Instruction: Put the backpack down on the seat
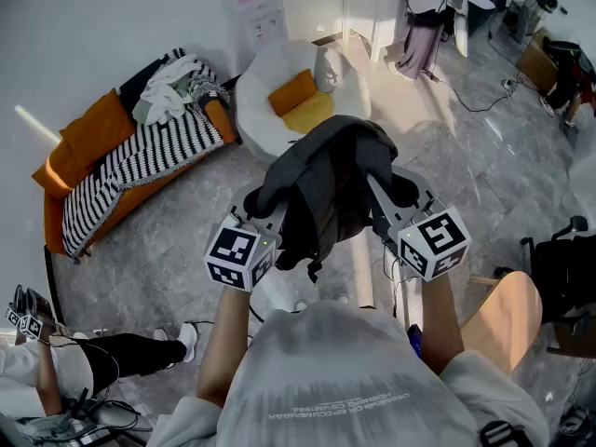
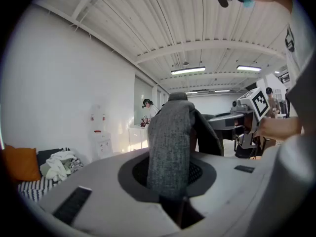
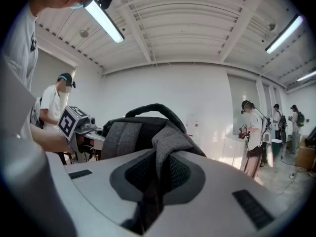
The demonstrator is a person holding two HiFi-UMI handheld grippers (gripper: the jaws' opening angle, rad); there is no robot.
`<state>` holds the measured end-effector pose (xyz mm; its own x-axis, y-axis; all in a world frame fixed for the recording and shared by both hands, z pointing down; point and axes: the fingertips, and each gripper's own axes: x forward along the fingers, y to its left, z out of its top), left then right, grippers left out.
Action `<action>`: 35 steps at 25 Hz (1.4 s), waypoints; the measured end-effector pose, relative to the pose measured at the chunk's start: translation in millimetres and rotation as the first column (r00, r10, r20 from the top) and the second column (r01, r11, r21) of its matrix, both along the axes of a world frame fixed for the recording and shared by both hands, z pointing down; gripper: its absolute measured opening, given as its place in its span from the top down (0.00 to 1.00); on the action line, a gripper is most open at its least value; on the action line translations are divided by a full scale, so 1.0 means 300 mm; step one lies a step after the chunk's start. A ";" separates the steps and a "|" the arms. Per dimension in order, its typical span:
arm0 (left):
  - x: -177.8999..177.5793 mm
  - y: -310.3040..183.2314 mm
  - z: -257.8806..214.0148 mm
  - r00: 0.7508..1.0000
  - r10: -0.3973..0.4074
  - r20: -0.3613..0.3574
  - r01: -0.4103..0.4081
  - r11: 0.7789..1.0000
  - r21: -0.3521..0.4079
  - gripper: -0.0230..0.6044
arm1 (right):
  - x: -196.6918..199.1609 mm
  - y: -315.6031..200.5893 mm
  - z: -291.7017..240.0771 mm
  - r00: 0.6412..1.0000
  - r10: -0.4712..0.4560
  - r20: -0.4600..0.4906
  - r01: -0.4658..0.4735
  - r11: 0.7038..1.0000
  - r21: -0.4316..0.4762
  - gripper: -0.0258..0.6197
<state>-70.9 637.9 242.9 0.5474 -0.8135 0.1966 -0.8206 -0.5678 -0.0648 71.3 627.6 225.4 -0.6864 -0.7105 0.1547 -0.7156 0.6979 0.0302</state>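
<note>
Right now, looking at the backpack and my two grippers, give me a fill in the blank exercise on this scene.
1. The left gripper is shut on a grey ____ of the backpack.
2. The right gripper is shut on the backpack too, so it hangs in the ____.
3. The blanket on the orange sofa is ____ in black and white.
Missing words: strap; air; striped.

Dark grey backpack (image 1: 328, 180), slack and crumpled, hanging in the air by two grey woven straps (image 2: 170, 147), top handle (image 3: 155, 106) arched upward, near the seat (image 1: 256, 110), a round white armchair bearing orange and yellow cushions (image 1: 296, 93)
</note>
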 end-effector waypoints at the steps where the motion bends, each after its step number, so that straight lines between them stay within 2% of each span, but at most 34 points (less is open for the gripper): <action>1: -0.004 -0.005 0.004 1.000 -0.001 0.001 0.001 1.000 -0.001 0.84 | -0.004 -0.006 0.003 1.000 0.001 -0.001 -0.001 1.000 -0.001 0.91; 15: 0.015 -0.029 0.006 1.000 -0.014 0.013 0.014 1.000 0.009 0.84 | 0.019 -0.040 0.001 0.994 -0.011 0.106 0.017 0.999 -0.052 0.89; 25: 0.140 -0.050 -0.008 0.999 -0.051 0.018 0.050 0.998 0.024 0.84 | 0.142 -0.074 -0.028 0.990 -0.075 0.115 0.081 0.996 -0.046 0.89; 35: 0.117 -0.154 0.049 0.999 -0.036 0.013 0.036 0.999 -0.010 0.84 | 0.122 -0.171 0.021 0.990 -0.056 0.128 0.069 0.993 -0.097 0.89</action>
<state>-35.7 591.7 257.5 0.5151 -0.8307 0.2113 -0.8397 -0.5385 -0.0698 107.8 576.5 231.8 -0.7475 -0.6507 0.1335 -0.6641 0.7363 -0.1294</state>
